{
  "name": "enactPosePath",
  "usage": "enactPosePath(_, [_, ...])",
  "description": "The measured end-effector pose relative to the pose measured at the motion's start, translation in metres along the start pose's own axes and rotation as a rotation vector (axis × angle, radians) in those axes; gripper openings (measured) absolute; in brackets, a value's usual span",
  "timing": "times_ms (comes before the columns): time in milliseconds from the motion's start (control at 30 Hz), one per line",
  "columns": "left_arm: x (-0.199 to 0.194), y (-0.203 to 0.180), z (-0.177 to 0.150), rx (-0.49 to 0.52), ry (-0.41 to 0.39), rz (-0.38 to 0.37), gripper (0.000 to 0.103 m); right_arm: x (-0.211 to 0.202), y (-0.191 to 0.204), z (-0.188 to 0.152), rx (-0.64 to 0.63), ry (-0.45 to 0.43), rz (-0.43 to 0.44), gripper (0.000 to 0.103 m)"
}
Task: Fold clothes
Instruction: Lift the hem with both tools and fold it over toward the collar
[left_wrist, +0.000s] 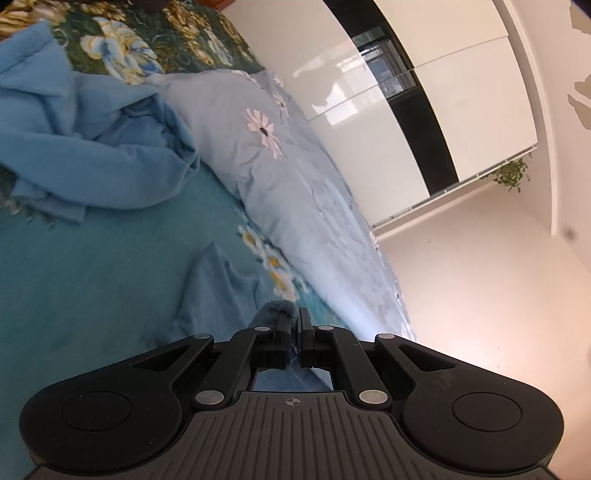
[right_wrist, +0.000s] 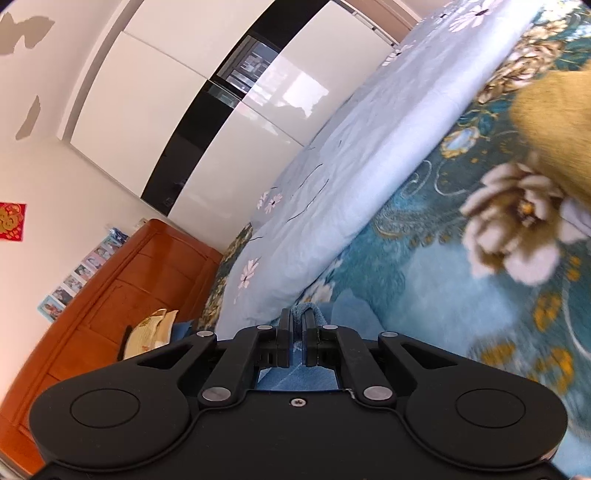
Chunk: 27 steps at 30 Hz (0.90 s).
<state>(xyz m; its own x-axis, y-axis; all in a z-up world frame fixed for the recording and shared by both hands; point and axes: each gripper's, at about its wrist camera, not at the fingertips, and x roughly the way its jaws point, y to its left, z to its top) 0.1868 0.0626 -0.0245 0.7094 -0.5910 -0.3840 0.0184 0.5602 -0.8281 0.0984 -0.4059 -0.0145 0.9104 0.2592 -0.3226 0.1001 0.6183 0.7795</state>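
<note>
Bedroom, bed (left_wrist: 92, 280) under teal floral cover, pale blue duvet (left_wrist: 295, 177) along far side, white wardrobe (left_wrist: 461, 110) beyond. Left gripper (left_wrist: 293, 334): jaws pinching blue garment edge (left_wrist: 275, 308), rest of garment (left_wrist: 85, 147) heaped left. Right gripper (right_wrist: 296, 334): jaws pinching blue fabric (right_wrist: 308, 308) too. Likely span between hands; open bed ahead for laying flat.

the matt black plastic left gripper (left_wrist: 292, 334) and right gripper (right_wrist: 295, 338), with dull metal rivets, each pinched soft, fuzzy blue knit cloth (left_wrist: 275, 309). the pale blue flowered cotton quilt (left_wrist: 295, 177) looked creased and matt over a teal floral printed bedspread (right_wrist: 424, 266). the white wardrobe doors (right_wrist: 229, 147) were smooth and glossy, the orange-brown wooden headboard (right_wrist: 122, 280) polished.
</note>
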Motion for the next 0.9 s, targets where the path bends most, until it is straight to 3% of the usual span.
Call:
enactPosePath(433, [0.078,0.026,0.033,-0.012,0.005,0.053,0.002,0.099,-0.022,0.020,-0.020,0.039,-0.098,0.005])
enactPosePath(667, [0.102,0.039,0.035,0.001,0.012,0.120,0.002,0.136,-0.028,0.022,-0.043,0.069,-0.142,0.005])
enactPosePath(900, [0.110,0.038,0.038,0.037,-0.006,0.140,0.002,0.157,-0.035,0.021,-0.058,0.091,-0.184,0.005])
